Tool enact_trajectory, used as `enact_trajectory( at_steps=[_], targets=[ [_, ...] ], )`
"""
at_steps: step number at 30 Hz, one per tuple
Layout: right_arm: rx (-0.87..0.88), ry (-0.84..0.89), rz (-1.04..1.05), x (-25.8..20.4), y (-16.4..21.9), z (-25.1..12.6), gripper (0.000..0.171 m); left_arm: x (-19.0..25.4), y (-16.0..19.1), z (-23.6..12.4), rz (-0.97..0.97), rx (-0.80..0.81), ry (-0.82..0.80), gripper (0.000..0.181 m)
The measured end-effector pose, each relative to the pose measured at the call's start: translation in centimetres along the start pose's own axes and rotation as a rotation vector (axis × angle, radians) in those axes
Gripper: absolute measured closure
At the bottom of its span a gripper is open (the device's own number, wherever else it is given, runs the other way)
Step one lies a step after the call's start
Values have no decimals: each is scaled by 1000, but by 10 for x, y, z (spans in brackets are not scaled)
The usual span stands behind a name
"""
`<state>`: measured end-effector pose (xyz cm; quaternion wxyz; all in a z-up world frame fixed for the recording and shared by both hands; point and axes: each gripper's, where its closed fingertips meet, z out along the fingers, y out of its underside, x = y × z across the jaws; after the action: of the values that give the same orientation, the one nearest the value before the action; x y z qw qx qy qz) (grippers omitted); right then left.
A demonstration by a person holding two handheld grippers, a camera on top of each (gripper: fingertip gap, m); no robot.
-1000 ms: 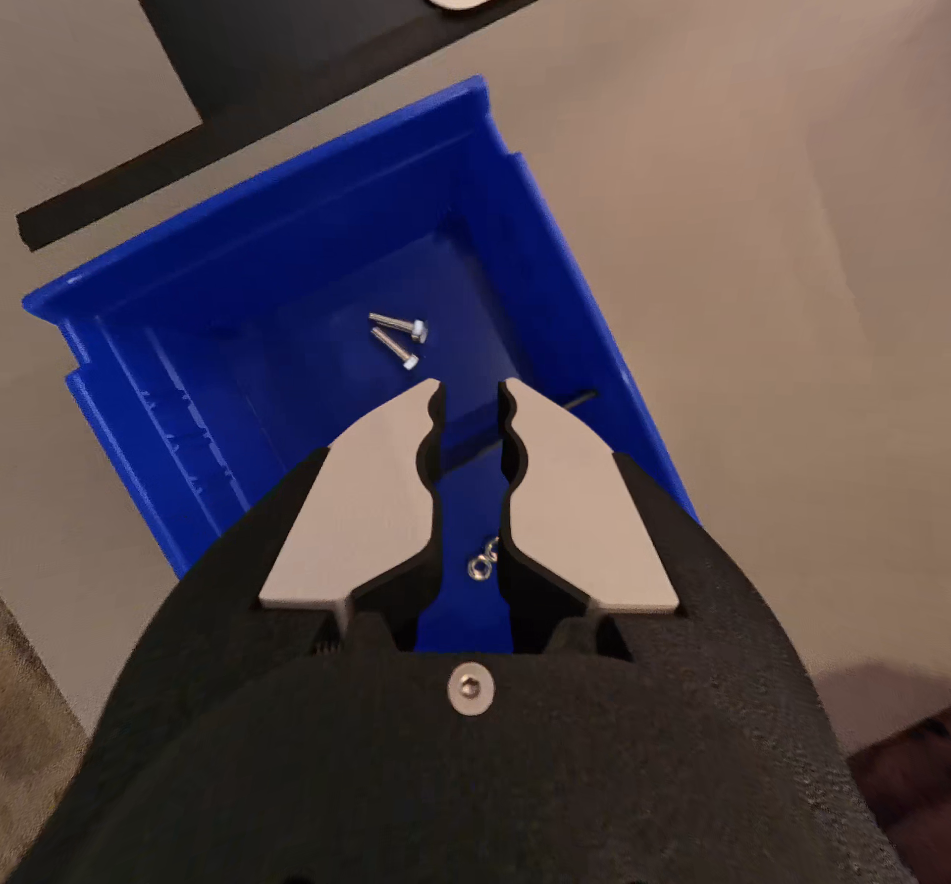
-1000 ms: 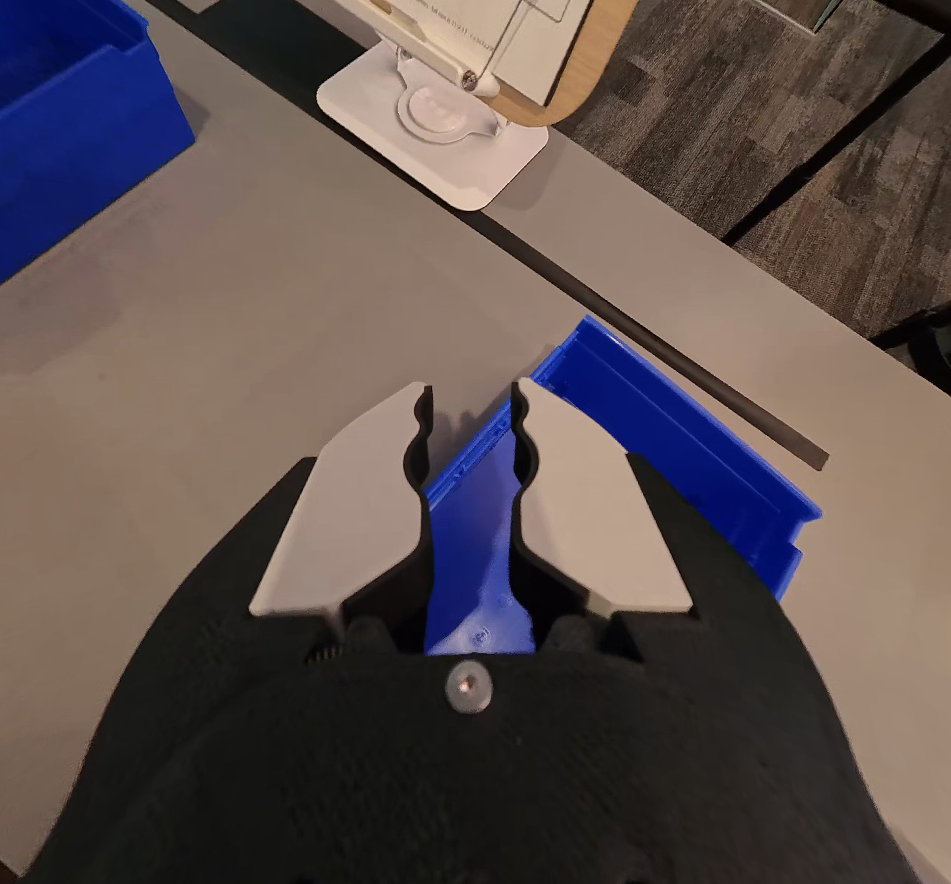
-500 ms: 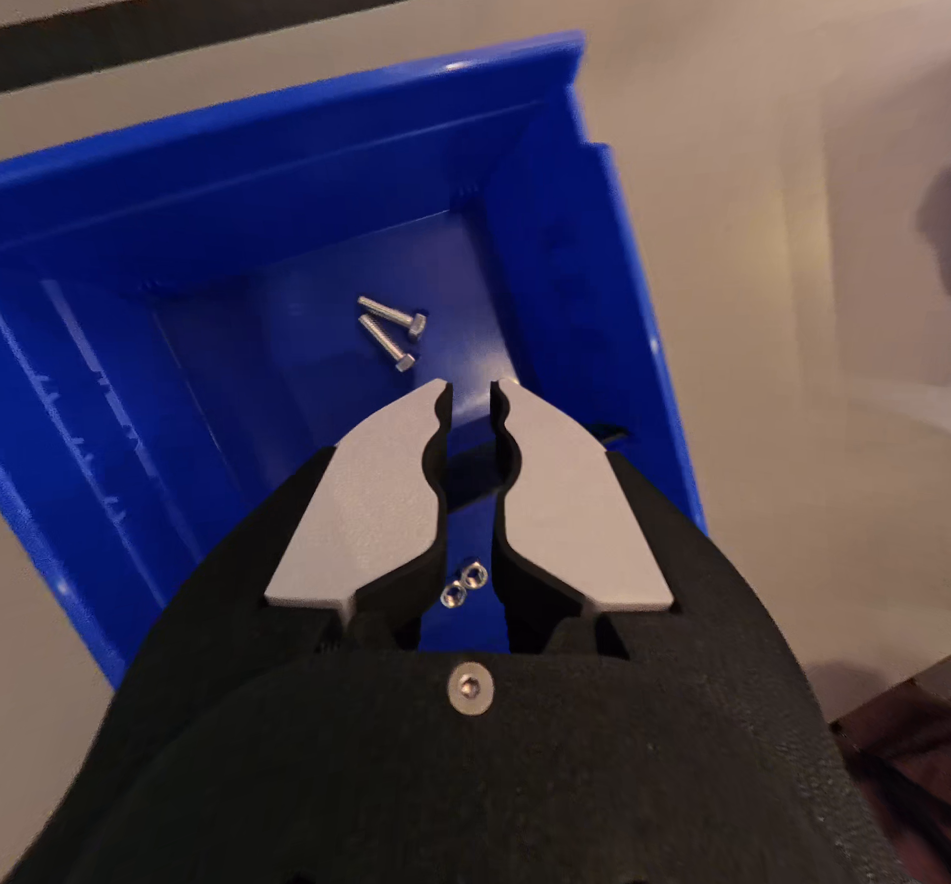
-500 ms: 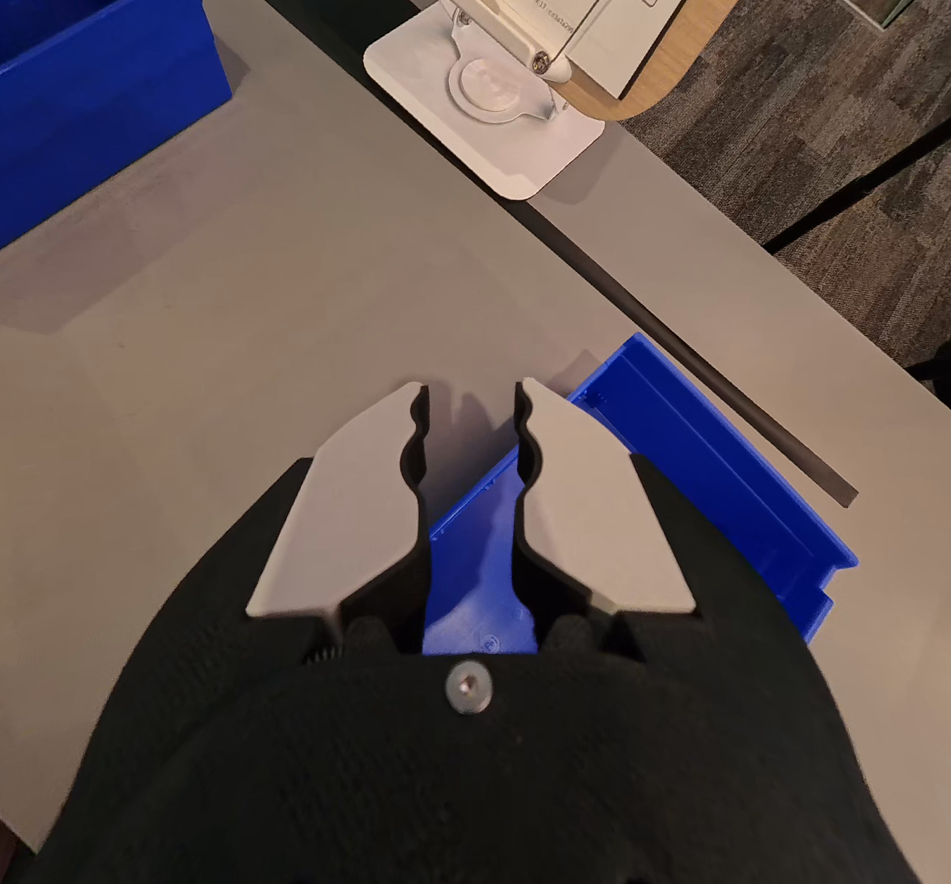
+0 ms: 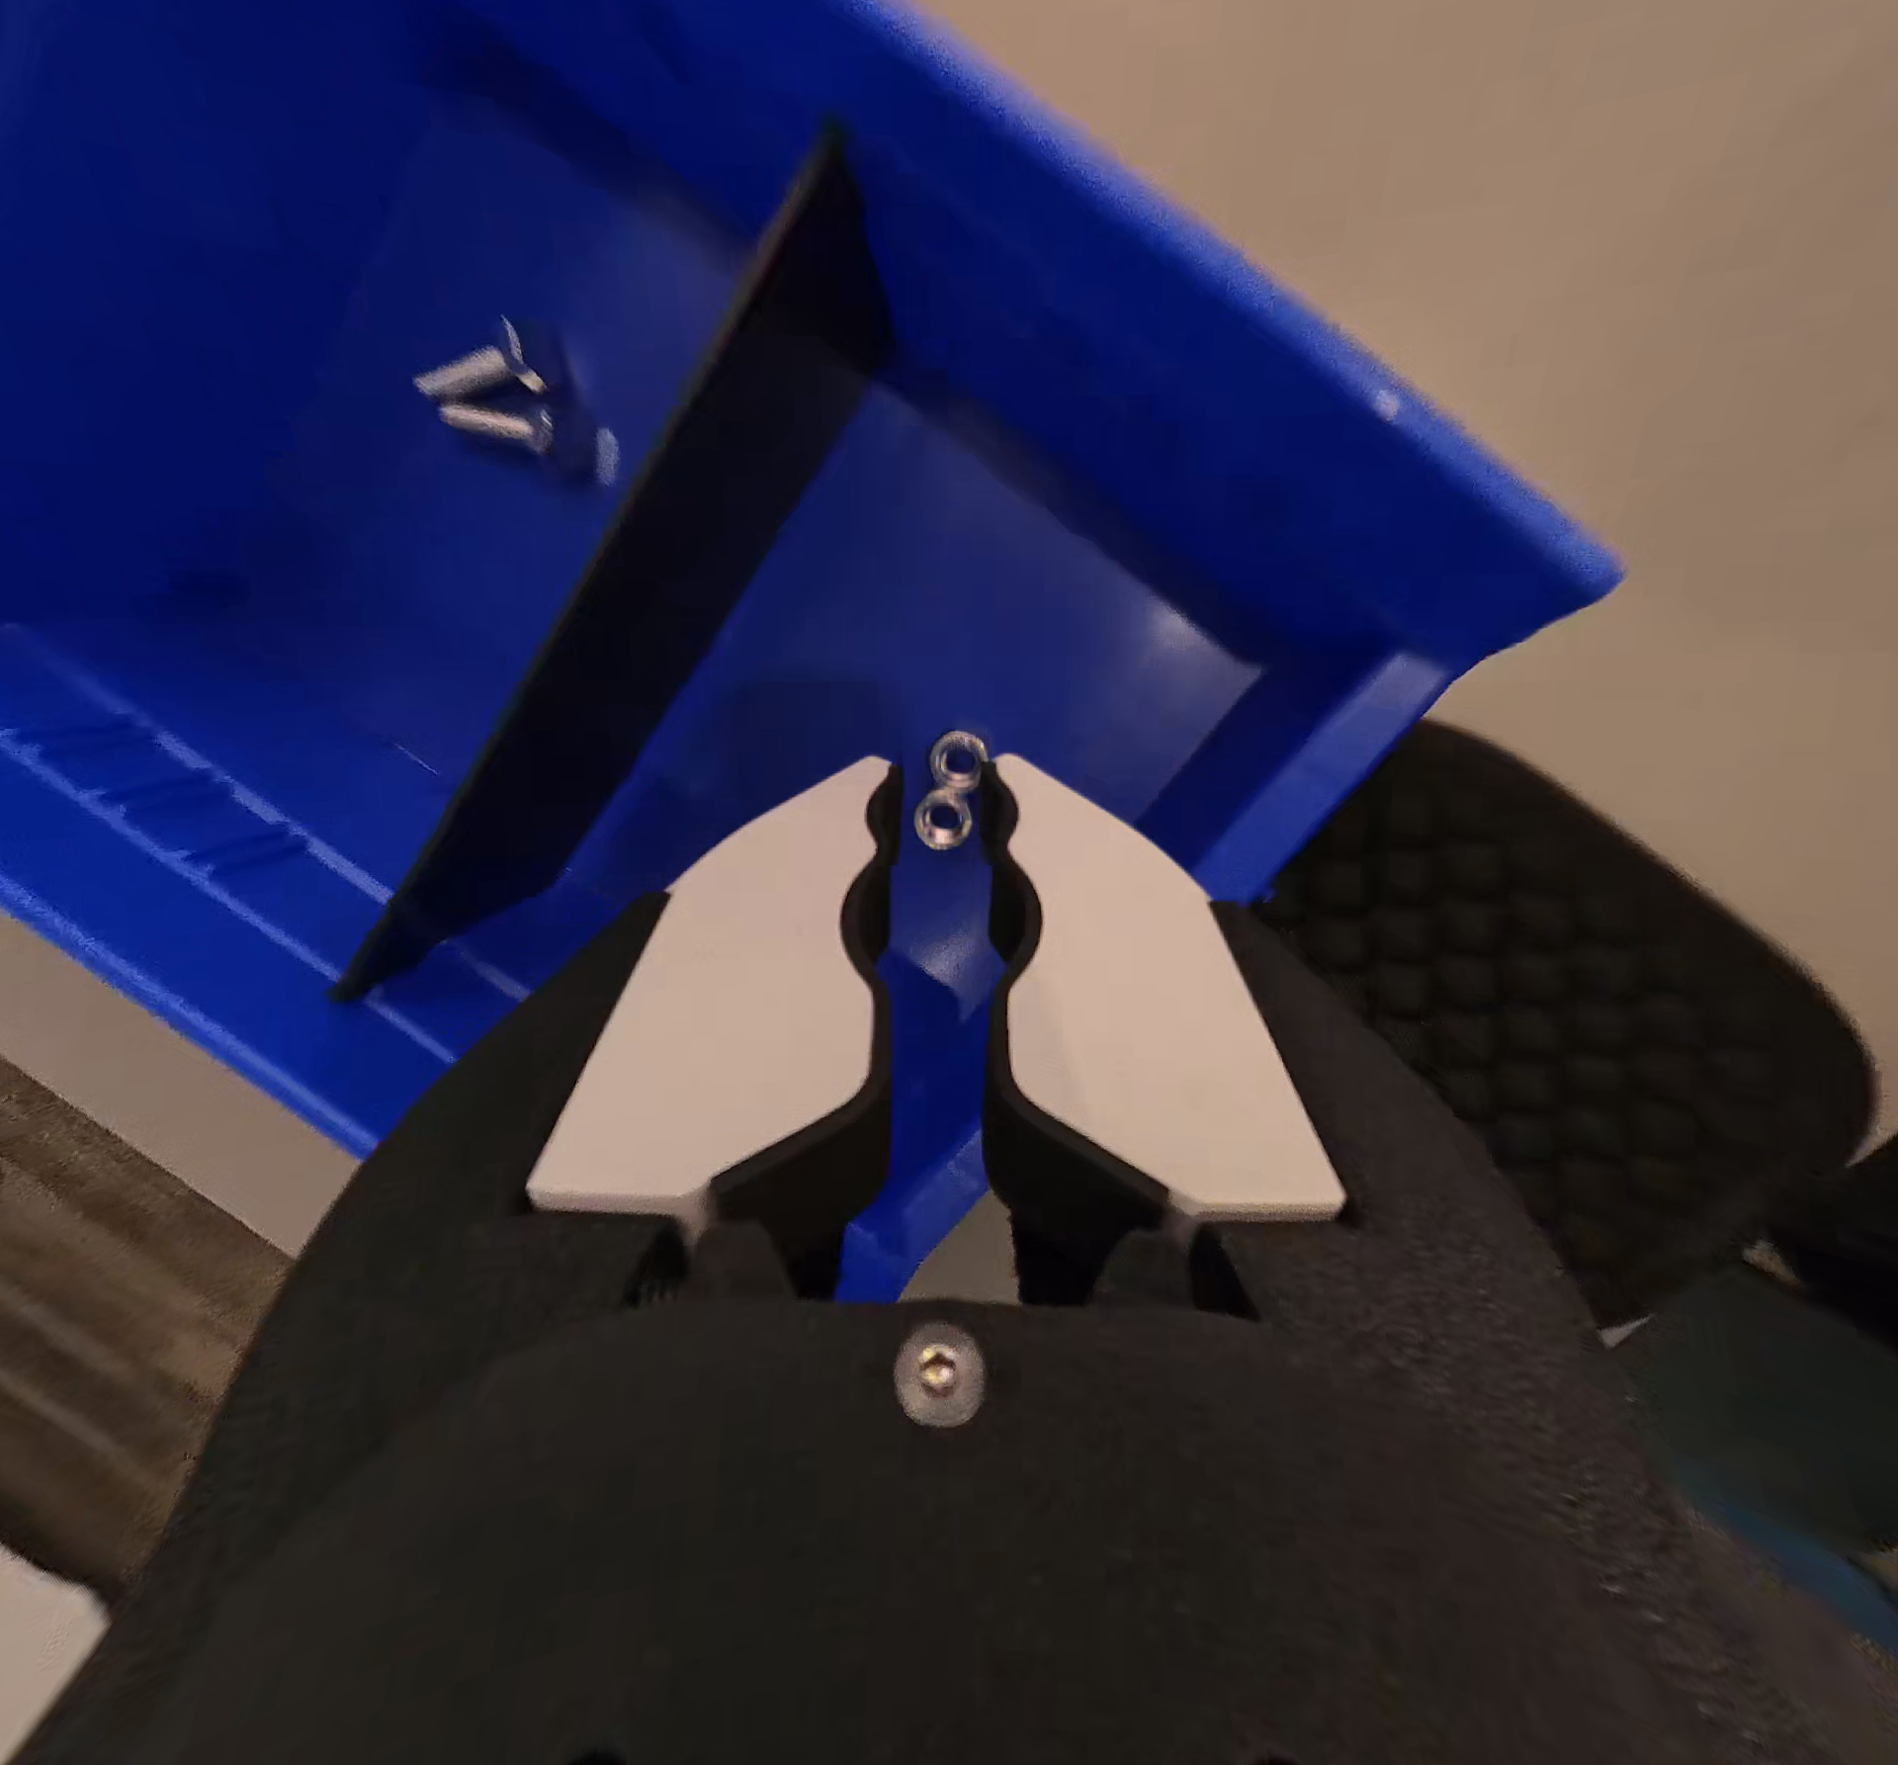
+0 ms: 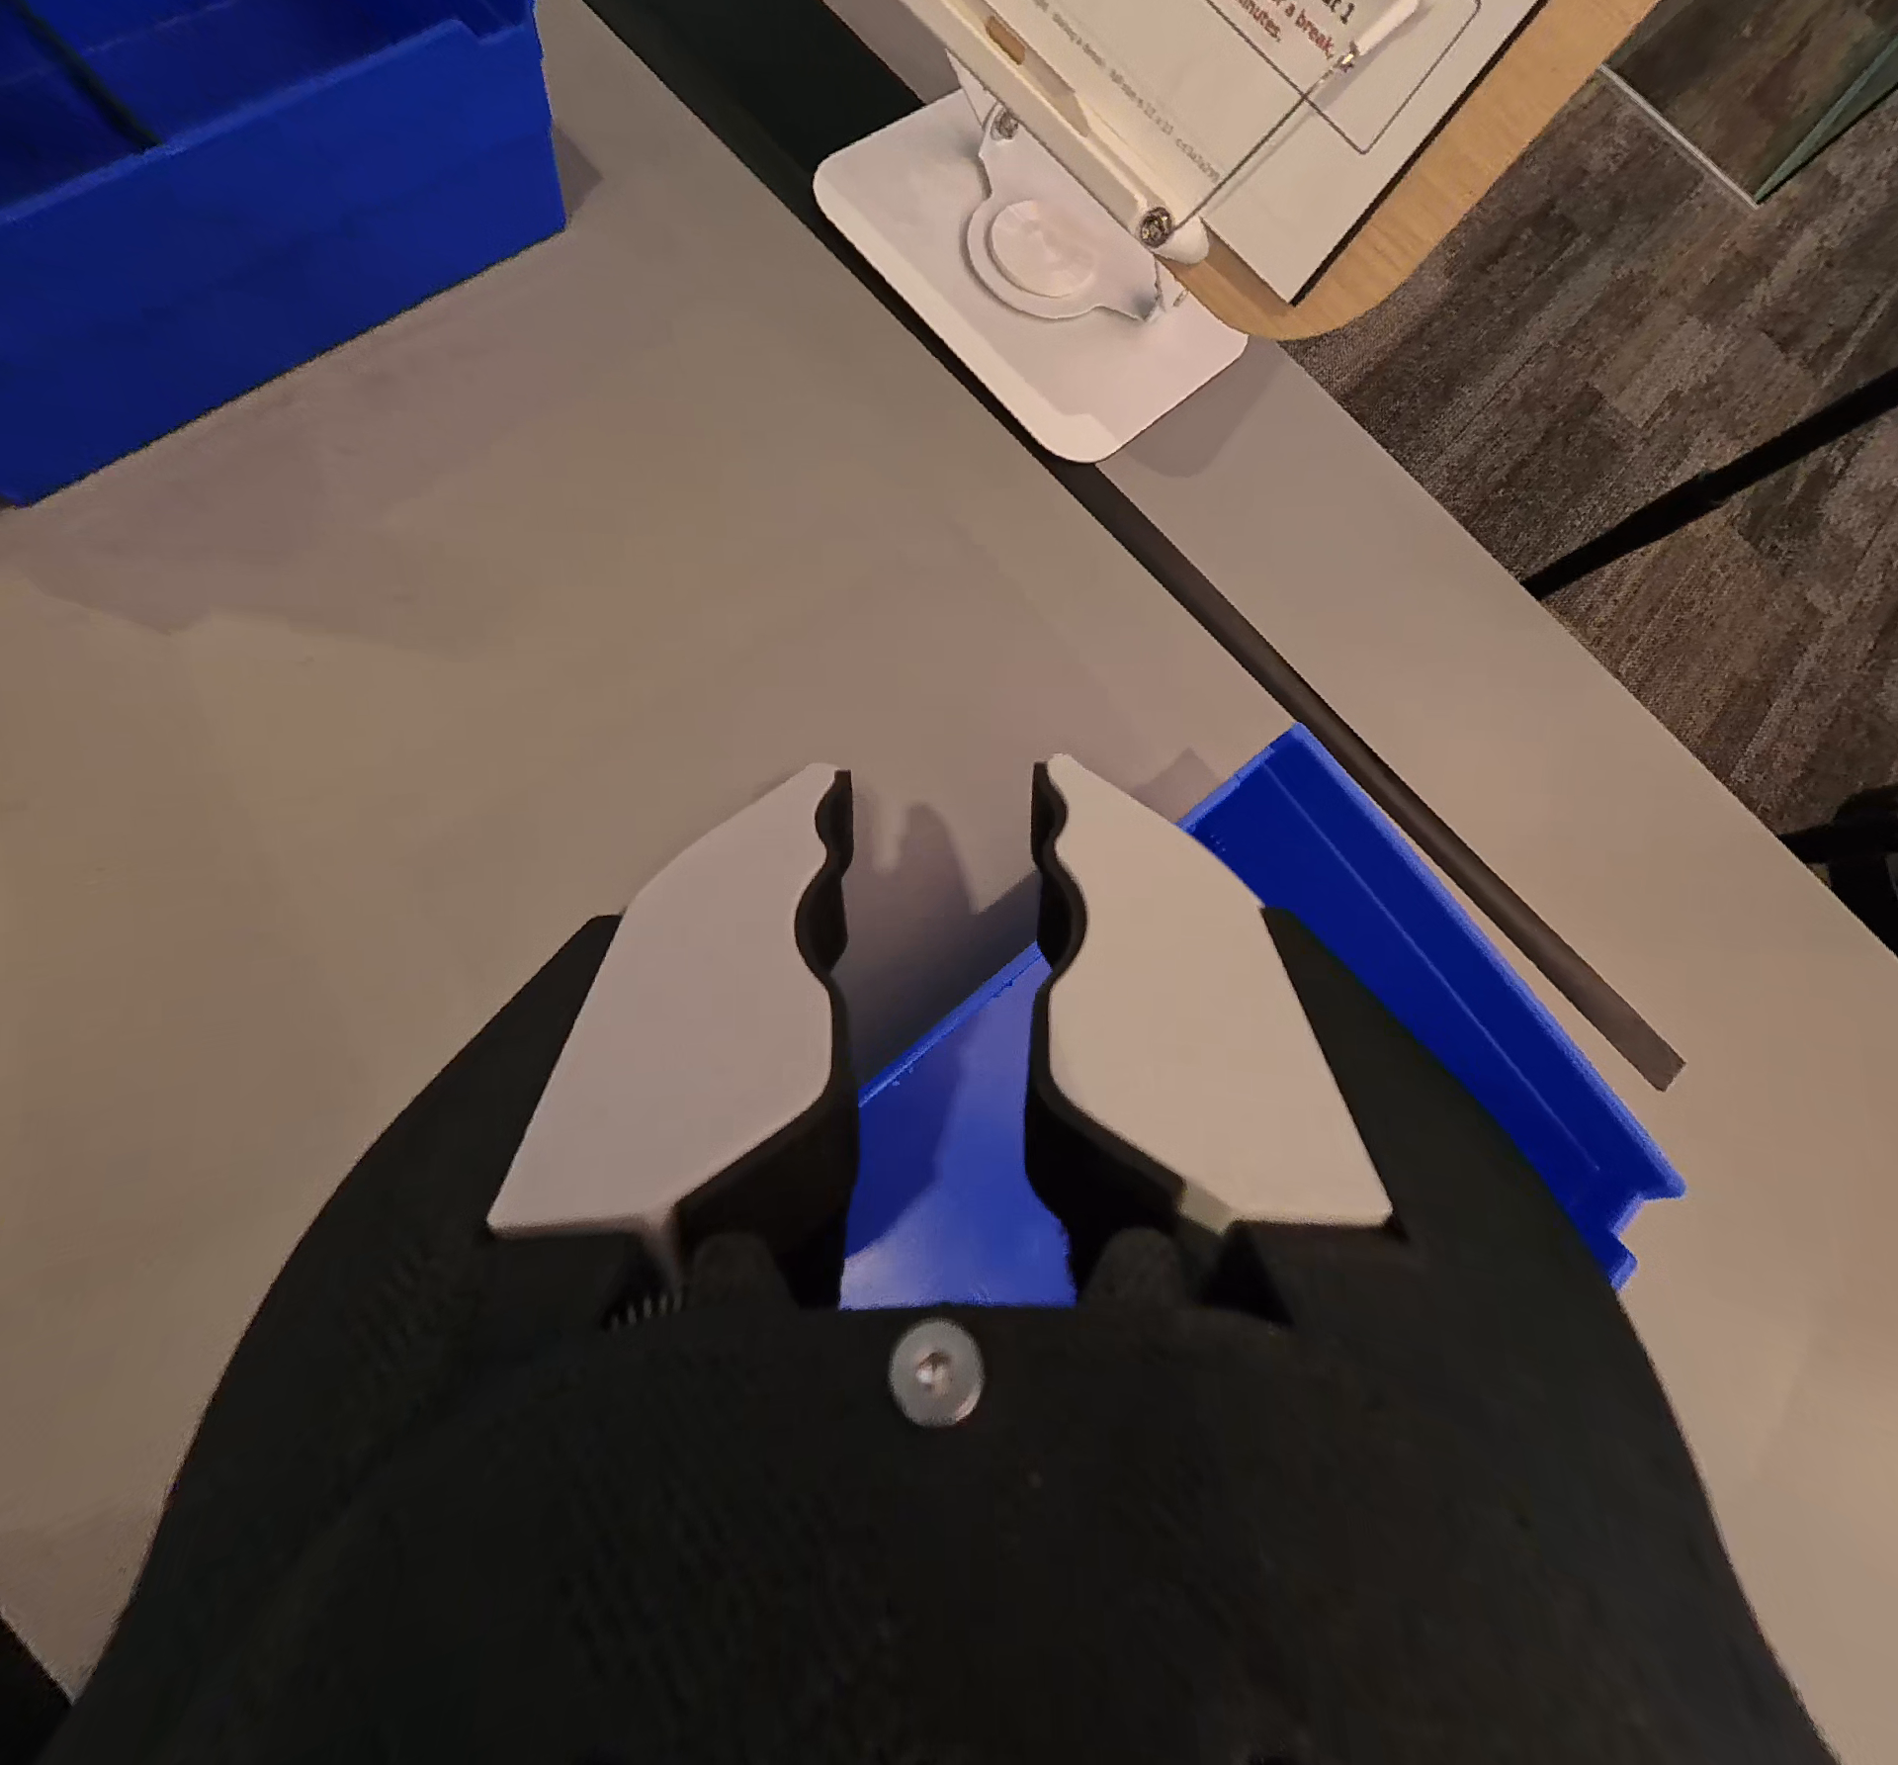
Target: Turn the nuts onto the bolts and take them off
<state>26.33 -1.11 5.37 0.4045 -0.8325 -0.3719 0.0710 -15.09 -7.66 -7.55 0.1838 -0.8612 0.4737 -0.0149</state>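
In the left wrist view a blue bin [image 5: 1181, 298] has a black divider [image 5: 657, 575] across it. Two small silver nuts [image 5: 950, 796] lie on the bin floor on the near side of the divider. Two silver bolts [image 5: 493, 401], blurred, lie on the far side. My left gripper [image 5: 943, 765] is open over the bin, its tips right at the two nuts, one on each side. My right gripper [image 6: 940, 776] is open and empty above the grey table [image 6: 514, 688], over the corner of a second blue bin [image 6: 1438, 976].
A white stand [image 6: 1037, 277] holding a printed sheet on a board stands at the table's far edge. The divided blue bin shows at the upper left of the right wrist view [image 6: 257, 175]. A black mesh chair [image 5: 1541, 997] is beyond the table edge. Spacing between my two grippers at the tips: around 45 cm.
My left gripper has swung round and come closer to the bin; the nuts have gone from between the finger bases to the tips. My right gripper drifted back a little.
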Motion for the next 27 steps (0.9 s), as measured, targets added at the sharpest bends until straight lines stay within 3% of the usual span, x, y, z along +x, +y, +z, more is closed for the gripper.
enact_trajectory(
  at_steps=[6, 8, 13, 27],
  targets=[
    [-22, 2, -18, -2, 2, 3, 136, 2, 52, 43, -61, -270, 49, 152],
    [-33, 3, -23, -3, 4, 5, 135, 0, 55, 49, -71, -273, 40, 159],
    [-49, 5, -34, -4, 5, 8, 135, -2, 47, 51, -134, -210, 64, 151],
    [-87, 3, -61, -6, 9, 13, 134, -1, 53, 67, -83, -349, 78, 161]
  ],
)
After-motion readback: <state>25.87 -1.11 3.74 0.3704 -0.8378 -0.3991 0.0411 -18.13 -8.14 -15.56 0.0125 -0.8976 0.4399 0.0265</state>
